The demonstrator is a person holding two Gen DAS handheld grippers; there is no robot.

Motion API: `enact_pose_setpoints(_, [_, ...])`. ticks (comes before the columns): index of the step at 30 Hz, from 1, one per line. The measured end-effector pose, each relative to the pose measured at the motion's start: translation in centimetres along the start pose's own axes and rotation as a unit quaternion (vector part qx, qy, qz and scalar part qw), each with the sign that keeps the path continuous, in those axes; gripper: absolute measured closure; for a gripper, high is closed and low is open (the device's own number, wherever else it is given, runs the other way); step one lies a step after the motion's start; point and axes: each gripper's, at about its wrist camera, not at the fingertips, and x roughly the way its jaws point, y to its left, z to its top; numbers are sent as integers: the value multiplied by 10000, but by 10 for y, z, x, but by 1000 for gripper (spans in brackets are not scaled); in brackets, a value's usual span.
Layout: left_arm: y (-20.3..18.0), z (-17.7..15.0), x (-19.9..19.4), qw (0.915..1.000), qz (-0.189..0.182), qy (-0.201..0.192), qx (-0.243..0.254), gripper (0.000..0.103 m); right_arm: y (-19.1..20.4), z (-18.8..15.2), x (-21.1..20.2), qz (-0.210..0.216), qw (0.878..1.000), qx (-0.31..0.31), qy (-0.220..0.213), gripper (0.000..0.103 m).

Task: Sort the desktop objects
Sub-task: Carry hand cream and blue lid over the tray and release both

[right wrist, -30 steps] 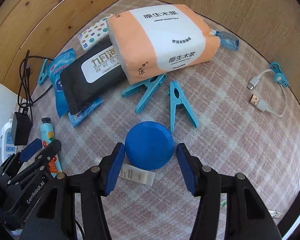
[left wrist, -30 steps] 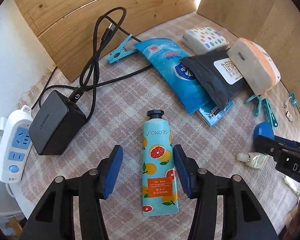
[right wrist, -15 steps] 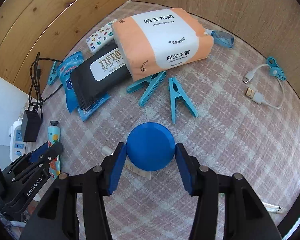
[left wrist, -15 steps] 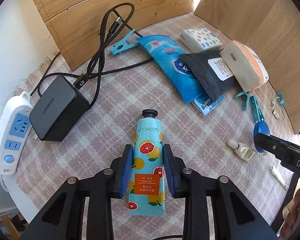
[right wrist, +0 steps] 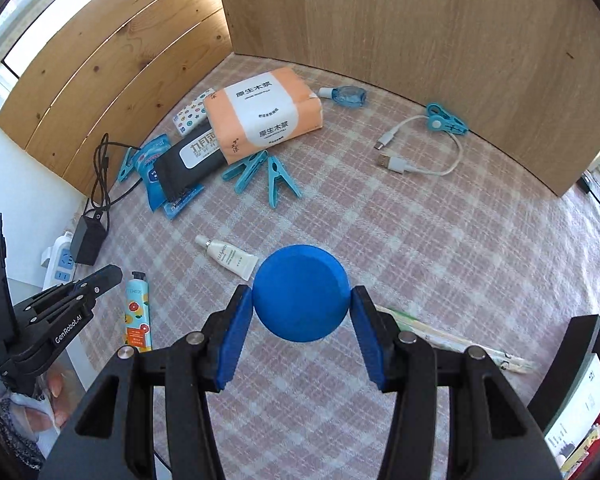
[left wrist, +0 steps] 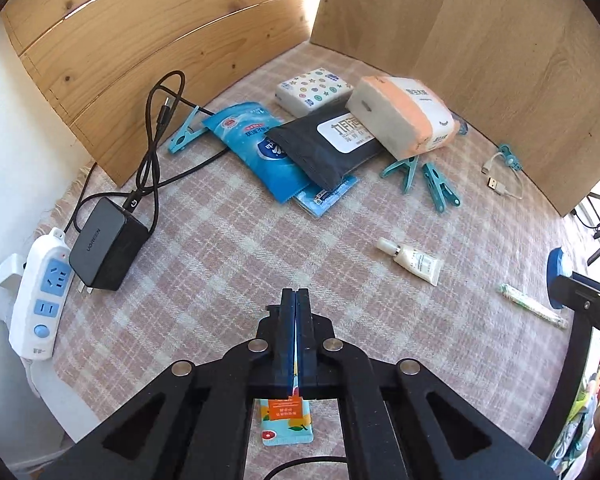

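My left gripper (left wrist: pixel 295 300) is shut on the fruit-print hand cream tube (left wrist: pixel 286 420); only its crimped end shows below the jaws. In the right wrist view the tube (right wrist: pixel 137 312) hangs from the left gripper (right wrist: pixel 112 274), lifted off the cloth. My right gripper (right wrist: pixel 300 304) is shut on a round blue tin (right wrist: pixel 300 298) and holds it above the plaid cloth. The tin's edge (left wrist: pixel 556 276) shows at the right of the left wrist view. A small white tube (left wrist: pixel 414 261) lies on the cloth between them.
Tissue packs (left wrist: pixel 404 116), a black wipes pack (left wrist: pixel 332 148) and blue packets (left wrist: pixel 260 148) lie at the back by the wooden walls. Teal clothespins (left wrist: pixel 424 180), a white USB cable (right wrist: pixel 416 156), a black charger (left wrist: pixel 106 248), a power strip (left wrist: pixel 40 296) and wrapped chopsticks (left wrist: pixel 534 311) lie around.
My left gripper closed on the hand cream tube and lifted it back from the cloth. My right gripper closed on the blue tin and raised it, uncovering the small white tube.
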Motion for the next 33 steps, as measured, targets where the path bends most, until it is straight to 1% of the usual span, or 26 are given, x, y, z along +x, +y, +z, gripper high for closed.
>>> enact_pose_setpoints(1, [6,17,-4,9999,11,50,-130,103,-6,-4,-3,-29,10000,54,-28,54])
enact_pose_setpoints(2, [12,11,-12,9997,-7,109,-216,101,-11,-9,-5,-48,9999,115,-35,54])
enact_pose_setpoints(3, [14,8,-13,9995,-48,231,-203,89,-16,-14,-7,-57,9998,182,-40,54])
enact_pose_setpoints(4, [13,5,-14,9993,8,337,-146,79,-21,-19,-8,-62,9997,231,-23,54])
enact_pose_setpoints(5, [13,0,-13,9991,152,391,-86,61,-25,-23,-10,-65,9996,263,1,54])
enact_pose_setpoints(6, [12,-3,-10,9986,312,417,-41,56,-27,-26,-10,-78,9995,290,16,54])
enact_pose_setpoints(7, [13,-4,-6,9982,386,466,-45,56,-29,-29,-11,-97,9995,300,30,54])
enact_pose_setpoints(9, [13,-6,5,9970,394,661,-86,55,-31,-34,-10,-90,9995,312,55,54])
enact_pose_setpoints(11, [13,-8,13,9962,512,708,-70,56,-32,-37,-9,-120,9994,321,82,54])
enact_pose_setpoints(12, [14,-9,17,9956,530,763,-93,59,-32,-39,-9,-137,9994,315,79,54])
enact_pose_setpoints(13, [14,-11,21,9956,464,806,-121,63,-32,-41,-10,-149,9994,316,79,54])
enact_pose_setpoints(14, [14,-12,23,9958,458,781,-112,74,-33,-43,-10,-154,9993,323,76,54])
enact_pose_setpoints(15, [13,-13,22,9960,544,700,-62,79,-33,-45,-12,-157,9993,326,67,54])
enact_pose_setpoints(16, [12,-14,23,9961,525,713,-34,78,-33,-47,-13,-171,9993,332,60,54])
enact_pose_setpoints(18, [12,-18,21,9968,338,721,-70,79,-35,-53,-17,-194,9992,350,29,54])
enact_pose_setpoints(20, [10,-23,13,9977,302,606,-52,79,-39,-59,-24,-195,9990,402,-12,54])
enact_pose_setpoints(22, [4,-28,3,9985,165,526,-7,79,-44,-65,-31,-174,9988,464,-56,54])
enact_pose_setpoints(27, [-25,-43,-31,9991,-110,224,335,79,-58,-86,-56,-240,9980,518,-277,54])
enact_pose_setpoints(30, [-50,-52,-52,9977,-233,3,636,79,-75,-102,-74,-230,9964,699,-429,54])
enact_pose_setpoints(31, [-53,-56,-67,9967,-297,-57,752,79,-82,-109,-80,-218,9956,781,-479,54])
enact_pose_setpoints(33, [-71,-62,-79,9947,-428,-128,922,79,-95,-123,-92,-216,9938,930,-565,54])
